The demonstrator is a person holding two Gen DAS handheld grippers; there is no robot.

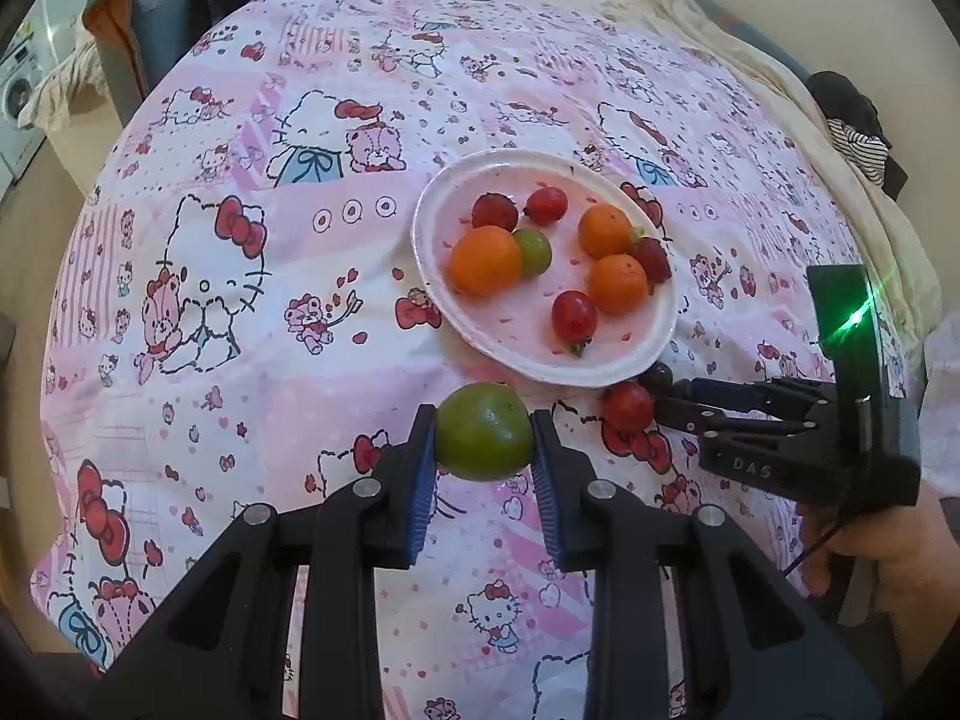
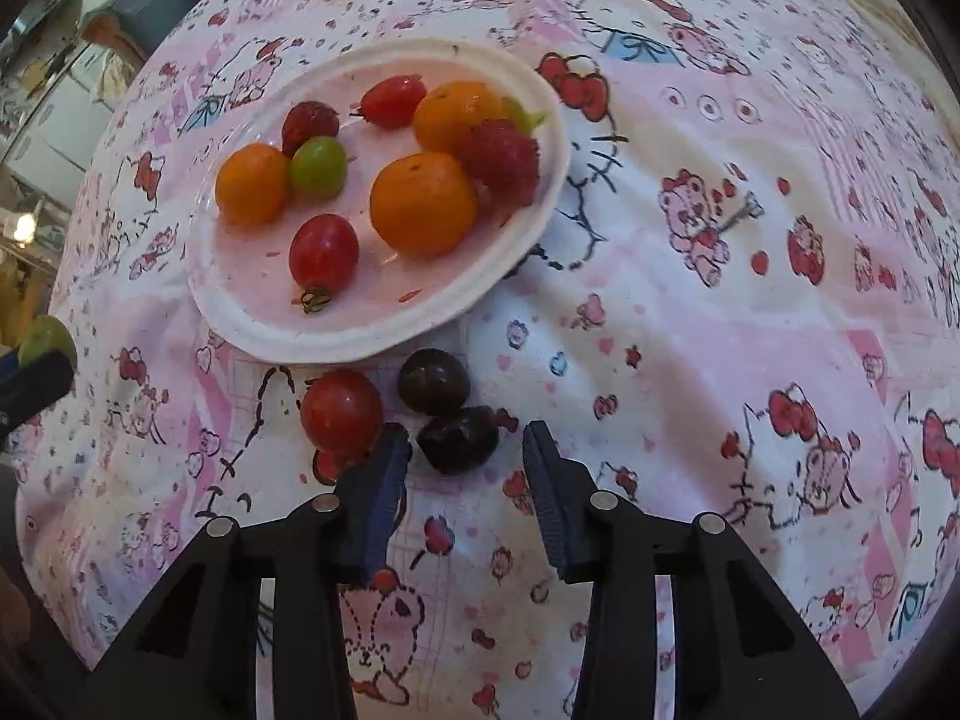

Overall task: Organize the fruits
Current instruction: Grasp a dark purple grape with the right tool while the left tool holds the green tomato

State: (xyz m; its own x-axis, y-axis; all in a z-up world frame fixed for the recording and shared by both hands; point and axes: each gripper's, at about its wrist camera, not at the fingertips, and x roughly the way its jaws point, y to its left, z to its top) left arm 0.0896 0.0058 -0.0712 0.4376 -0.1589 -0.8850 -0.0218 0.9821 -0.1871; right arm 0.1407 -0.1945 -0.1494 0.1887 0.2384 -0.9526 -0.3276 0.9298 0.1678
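My left gripper (image 1: 483, 438) is shut on a green lime (image 1: 483, 432), held above the patterned cloth just in front of the white plate (image 1: 423, 252). The plate (image 2: 360, 343) carries oranges, red tomatoes, strawberries and a small green fruit (image 2: 318, 167). My right gripper (image 2: 467, 457) points down at the cloth, and its pads stand around a dark cherry (image 2: 457, 439) with a gap on the right side. A second dark cherry (image 2: 433, 380) lies just beyond it. A red tomato (image 2: 341, 414) sits outside the left finger (image 2: 384, 480). In the left wrist view, the right gripper (image 1: 666, 403) shows beside that tomato (image 1: 627, 407).
A pink cartoon-cat bedspread (image 1: 240, 300) covers the surface, with a cream sheet (image 1: 750, 48) at the back. Dark and striped clothes (image 1: 855, 120) lie at the far right edge. A person's hand (image 1: 870, 552) holds the right gripper. A chair (image 1: 132, 18) stands at the back left.
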